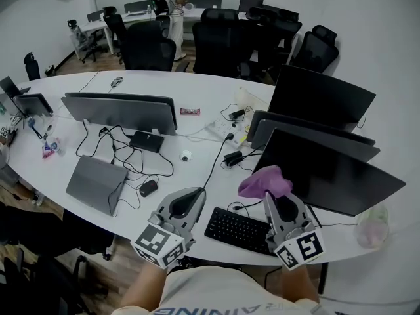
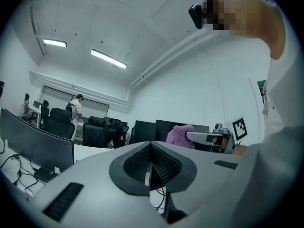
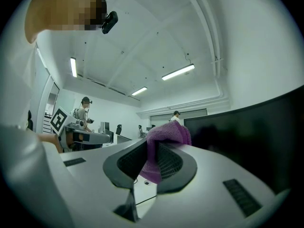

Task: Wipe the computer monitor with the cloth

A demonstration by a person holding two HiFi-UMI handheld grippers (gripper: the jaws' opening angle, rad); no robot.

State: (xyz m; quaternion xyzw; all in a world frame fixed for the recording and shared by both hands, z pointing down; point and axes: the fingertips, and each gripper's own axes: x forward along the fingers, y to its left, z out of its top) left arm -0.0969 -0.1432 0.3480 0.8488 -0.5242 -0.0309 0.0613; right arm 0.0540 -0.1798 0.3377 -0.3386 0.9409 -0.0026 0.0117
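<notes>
A bunched purple cloth [image 1: 265, 181] is clamped in my right gripper [image 1: 278, 199], which is shut on it and held above the desk in front of the nearest dark monitor [image 1: 331, 170]. The right gripper view shows the cloth [image 3: 163, 146] pinched between the pads, with the monitor's black screen [image 3: 251, 137] close on the right. My left gripper [image 1: 181, 205] hovers left of the black keyboard [image 1: 239, 229], shut with nothing in it; its pads [image 2: 162, 166] meet in the left gripper view, where the cloth [image 2: 178, 135] shows beyond.
Two more monitors [image 1: 319, 98] stand behind the near one, and a wide monitor [image 1: 121, 111] faces away at the left. A laptop [image 1: 96, 183], mouse [image 1: 148, 188], cables and a power strip lie on the white desk [image 1: 197, 90]. Office chairs and a person [image 1: 172, 5] stand at the far side.
</notes>
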